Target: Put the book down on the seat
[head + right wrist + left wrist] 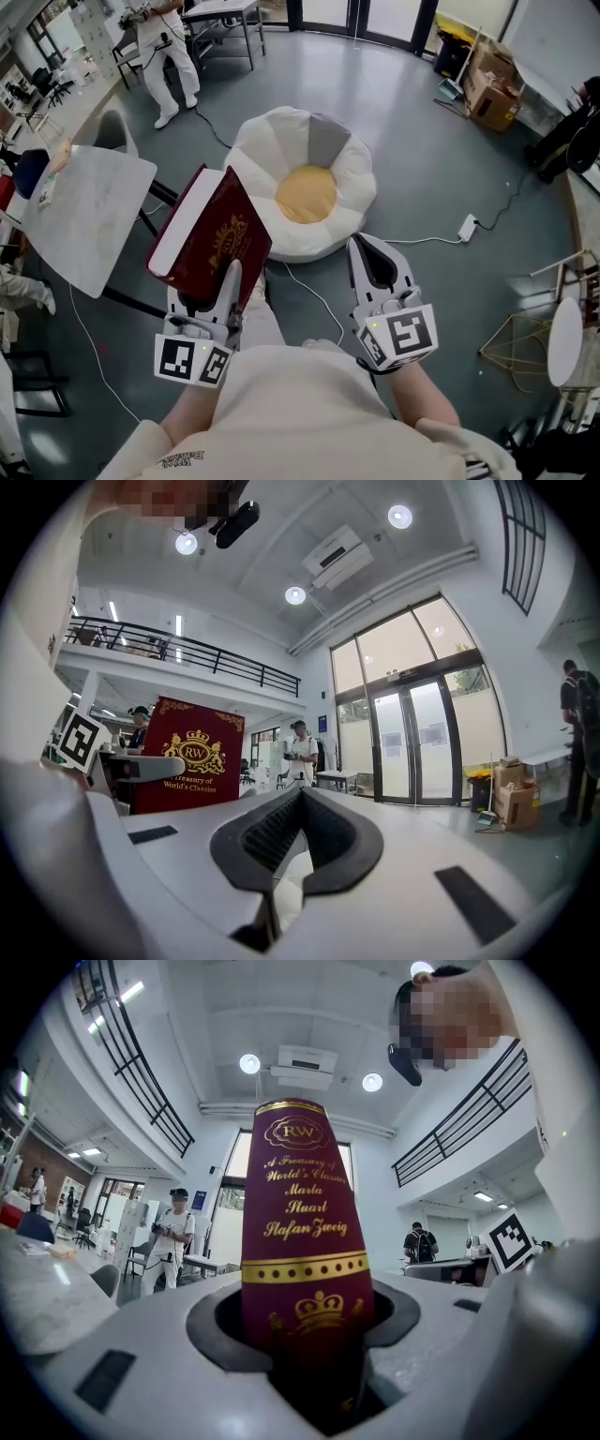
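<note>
A dark red hardback book (214,236) with gold print stands nearly upright, spine toward me, in my left gripper (223,281), which is shut on its lower edge. In the left gripper view the book's spine (305,1232) fills the gap between the jaws. The seat (305,192), a white flower-shaped cushion with a yellow centre, lies on the floor just beyond both grippers. To the right of the book, my right gripper (373,265) is shut with nothing in it, and its pads (323,841) meet. The right gripper view shows the book's cover (192,761) at its left.
A grey table (89,211) stands at my left, close to the book. A white cable and power strip (467,227) run over the floor right of the seat. Cardboard boxes (492,89) sit far right; a person in white (169,47) stands far left.
</note>
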The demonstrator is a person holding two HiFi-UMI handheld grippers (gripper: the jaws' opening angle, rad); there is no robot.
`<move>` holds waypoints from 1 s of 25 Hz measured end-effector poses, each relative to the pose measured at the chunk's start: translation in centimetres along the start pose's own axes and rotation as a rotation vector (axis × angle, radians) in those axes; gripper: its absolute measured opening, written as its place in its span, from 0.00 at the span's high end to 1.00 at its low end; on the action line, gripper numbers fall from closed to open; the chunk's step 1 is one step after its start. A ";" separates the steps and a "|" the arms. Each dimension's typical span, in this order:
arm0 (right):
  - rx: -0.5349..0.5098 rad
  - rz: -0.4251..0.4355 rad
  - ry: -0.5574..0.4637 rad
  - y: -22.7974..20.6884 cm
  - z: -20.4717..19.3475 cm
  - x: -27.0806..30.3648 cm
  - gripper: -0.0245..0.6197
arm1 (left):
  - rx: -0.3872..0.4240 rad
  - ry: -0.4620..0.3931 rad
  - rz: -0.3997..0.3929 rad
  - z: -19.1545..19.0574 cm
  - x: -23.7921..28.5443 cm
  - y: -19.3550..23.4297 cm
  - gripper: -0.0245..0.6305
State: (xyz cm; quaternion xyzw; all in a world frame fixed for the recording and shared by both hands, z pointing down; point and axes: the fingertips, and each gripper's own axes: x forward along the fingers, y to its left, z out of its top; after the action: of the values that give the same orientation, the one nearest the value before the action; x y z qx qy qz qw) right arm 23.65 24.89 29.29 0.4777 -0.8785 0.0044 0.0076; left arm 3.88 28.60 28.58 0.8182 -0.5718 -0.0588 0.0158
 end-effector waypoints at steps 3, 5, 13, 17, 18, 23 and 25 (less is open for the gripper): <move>-0.006 0.013 0.026 0.9 -0.6 2.3 0.96 | -0.021 0.009 0.013 -0.4 0.5 2.4 0.60; -0.010 0.019 0.039 1.3 -0.8 4.0 0.96 | -0.029 0.018 0.018 -0.6 1.0 4.1 0.60; -0.014 0.020 0.070 2.4 -1.2 12.5 0.96 | -0.043 0.033 0.016 -0.8 5.7 11.9 0.60; -0.018 0.014 0.089 2.1 -0.9 17.3 0.96 | -0.049 0.004 0.002 0.2 9.0 15.5 0.60; -0.020 0.012 0.095 2.0 -0.9 18.6 0.96 | -0.048 0.003 -0.005 0.3 10.0 16.4 0.61; -0.042 -0.003 0.107 2.2 -0.2 25.1 0.96 | -0.061 0.019 -0.047 0.6 14.5 21.3 0.61; -0.050 -0.018 0.103 2.1 0.2 27.6 0.96 | -0.067 0.024 -0.066 0.7 16.2 23.0 0.60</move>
State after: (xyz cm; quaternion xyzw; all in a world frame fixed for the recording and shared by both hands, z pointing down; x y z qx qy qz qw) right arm 6.91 2.85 29.53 0.4844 -0.8724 0.0071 0.0648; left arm -12.20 5.46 28.79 0.8363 -0.5418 -0.0686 0.0482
